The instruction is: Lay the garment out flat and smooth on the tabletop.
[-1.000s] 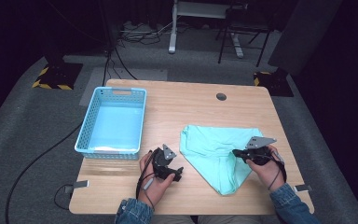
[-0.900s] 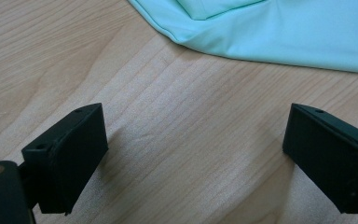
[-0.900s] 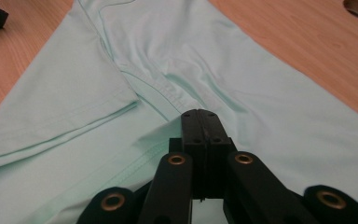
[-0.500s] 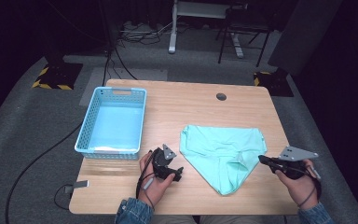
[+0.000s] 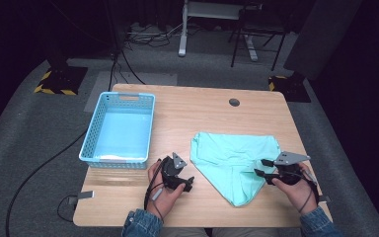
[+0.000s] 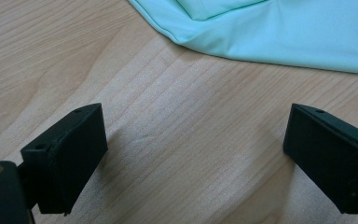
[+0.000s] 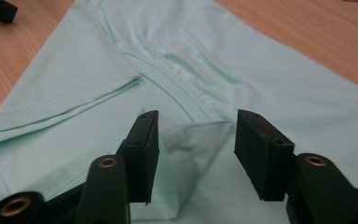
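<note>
On the desk [image 5: 202, 113], near edge, this was the setup:
Risk: right gripper [image 7: 193, 140] might've grabbed just one layer of the mint garment [image 5: 237, 160], so the fold slides apart.
Right gripper: jaws had just been opening, half spread, raised fold between them, not pinched.
Left gripper [image 6: 193, 154]: spread wide over bare wood, holding nothing.
Garment: flat, right of blue basket [image 5: 91, 148].

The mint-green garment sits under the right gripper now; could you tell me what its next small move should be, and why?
Probably close the right gripper on the raised fold of the mint-green garment. Its jaws have just been opening and now straddle that fold without pressing it, while the left gripper rests open on bare table beside the cloth.
</note>
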A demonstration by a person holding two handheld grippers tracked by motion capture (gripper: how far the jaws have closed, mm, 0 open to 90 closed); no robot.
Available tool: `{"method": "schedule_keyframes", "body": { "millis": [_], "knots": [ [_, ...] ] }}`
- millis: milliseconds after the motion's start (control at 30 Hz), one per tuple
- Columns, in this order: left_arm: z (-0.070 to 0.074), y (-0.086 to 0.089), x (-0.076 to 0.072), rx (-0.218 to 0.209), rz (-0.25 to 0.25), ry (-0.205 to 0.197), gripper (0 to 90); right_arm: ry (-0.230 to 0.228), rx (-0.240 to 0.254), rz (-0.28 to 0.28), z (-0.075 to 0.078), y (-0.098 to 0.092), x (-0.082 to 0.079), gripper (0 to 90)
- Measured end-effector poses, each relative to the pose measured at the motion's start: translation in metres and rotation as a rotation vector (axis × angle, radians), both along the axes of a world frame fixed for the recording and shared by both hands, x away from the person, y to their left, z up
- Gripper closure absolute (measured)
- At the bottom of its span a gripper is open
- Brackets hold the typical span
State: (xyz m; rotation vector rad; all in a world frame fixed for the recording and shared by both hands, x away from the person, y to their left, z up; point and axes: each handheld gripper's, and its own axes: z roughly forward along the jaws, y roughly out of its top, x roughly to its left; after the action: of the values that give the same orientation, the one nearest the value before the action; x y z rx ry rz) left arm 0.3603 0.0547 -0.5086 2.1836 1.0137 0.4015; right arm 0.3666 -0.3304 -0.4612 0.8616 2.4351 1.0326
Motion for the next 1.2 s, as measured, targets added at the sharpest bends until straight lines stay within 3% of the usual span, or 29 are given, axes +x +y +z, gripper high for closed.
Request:
{"method": "schedule_keyframes", "body": {
  "millis": [133, 267, 300, 367, 500, 633, 667, 767, 800, 867, 1000, 1200],
  "knots": [
    [0.0, 0.0, 0.0, 0.0, 0.0, 0.0, 5.8, 0.02, -0.026, 0.038, -0.011, 0.017, 0.004, 46.2],
    [0.0, 0.0, 0.0, 0.0, 0.0, 0.0, 5.8, 0.033, -0.074, 0.03, -0.015, 0.017, 0.006, 82.8],
    [0.0, 0.0, 0.0, 0.0, 0.0, 0.0, 5.9, 0.025, -0.07, 0.023, -0.014, 0.014, 0.006, 87.3],
    [0.0, 0.0, 0.0, 0.0, 0.0, 0.0, 5.8, 0.001, -0.059, 0.008, -0.008, 0.009, 0.002, 88.1],
    [0.0, 0.0, 0.0, 0.0, 0.0, 0.0, 5.9, -0.034, -0.052, -0.015, 0.013, -0.009, -0.019, 88.1],
    [0.0, 0.0, 0.0, 0.0, 0.0, 0.0, 5.8, -0.069, -0.04, -0.1, 0.035, -0.041, -0.06, 87.7],
    [0.0, 0.0, 0.0, 0.0, 0.0, 0.0, 5.9, -0.062, -0.034, -0.126, 0.039, -0.05, -0.071, 85.4],
    [0.0, 0.0, 0.0, 0.0, 0.0, 0.0, 5.8, 0.026, -0.071, -0.161, 0.046, -0.066, -0.095, 61.6],
    [0.0, 0.0, 0.0, 0.0, 0.0, 0.0, 5.9, 0.013, -0.066, -0.178, 0.047, -0.068, -0.1, 55.0],
    [0.0, 0.0, 0.0, -0.001, 0.001, 0.0, 5.9, -0.018, -0.077, -0.189, 0.05, -0.07, -0.102, 50.2],
    [0.0, 0.0, 0.0, 0.0, 0.0, 0.0, 5.9, -0.048, -0.057, -0.2, 0.046, -0.071, -0.084, 42.1],
    [0.0, 0.0, 0.0, -0.002, 0.001, 0.003, 5.8, -0.031, -0.024, -0.203, 0.023, -0.073, -0.048, 31.0]
  ]
}}
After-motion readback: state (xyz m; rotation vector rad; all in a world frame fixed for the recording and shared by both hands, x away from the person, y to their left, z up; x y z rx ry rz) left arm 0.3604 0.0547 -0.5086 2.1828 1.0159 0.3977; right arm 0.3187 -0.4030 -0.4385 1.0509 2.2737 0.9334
